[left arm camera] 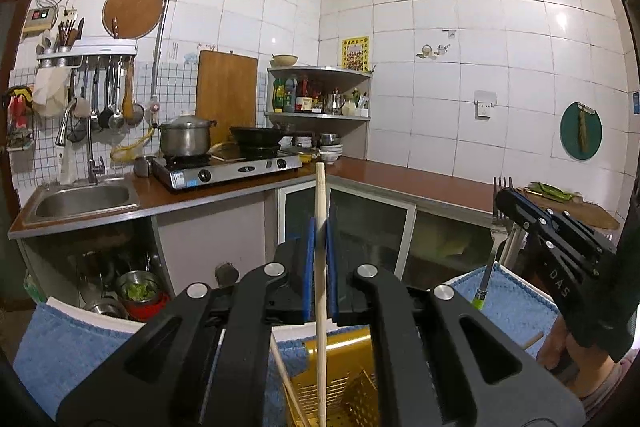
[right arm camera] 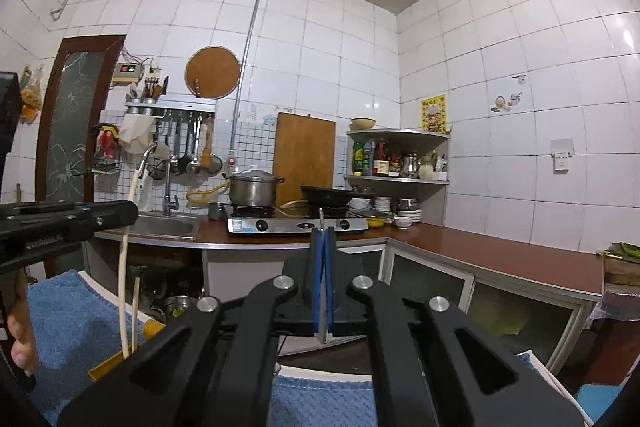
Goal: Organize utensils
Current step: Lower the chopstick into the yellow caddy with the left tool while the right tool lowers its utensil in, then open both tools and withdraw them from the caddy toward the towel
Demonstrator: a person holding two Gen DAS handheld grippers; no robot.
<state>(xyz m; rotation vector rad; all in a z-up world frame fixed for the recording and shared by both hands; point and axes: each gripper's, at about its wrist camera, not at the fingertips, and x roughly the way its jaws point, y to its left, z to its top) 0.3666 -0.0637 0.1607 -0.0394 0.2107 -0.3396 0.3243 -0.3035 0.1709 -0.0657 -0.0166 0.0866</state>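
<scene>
Two fisheye cameras, one on each handheld gripper, face level across a tiled kitchen. The left wrist view looks along its own black linkage, low in frame, toward the stove (left arm camera: pixel 228 167) at centre and sink (left arm camera: pixel 82 201) at left, with the right gripper (left arm camera: pixel 516 203) at the right edge. The right wrist view sits slightly farther back, stove (right arm camera: pixel 296 223) at centre, the left gripper (right arm camera: pixel 124 213) entering from the left edge. Both share the stove, sink, corner shelf (left arm camera: pixel 320 95) and countertop.

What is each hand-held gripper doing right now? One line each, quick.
Left hand-held gripper: closed on a wooden chopstick, upright over the yellow basket.
Right hand-held gripper: closed on a fork.
</scene>
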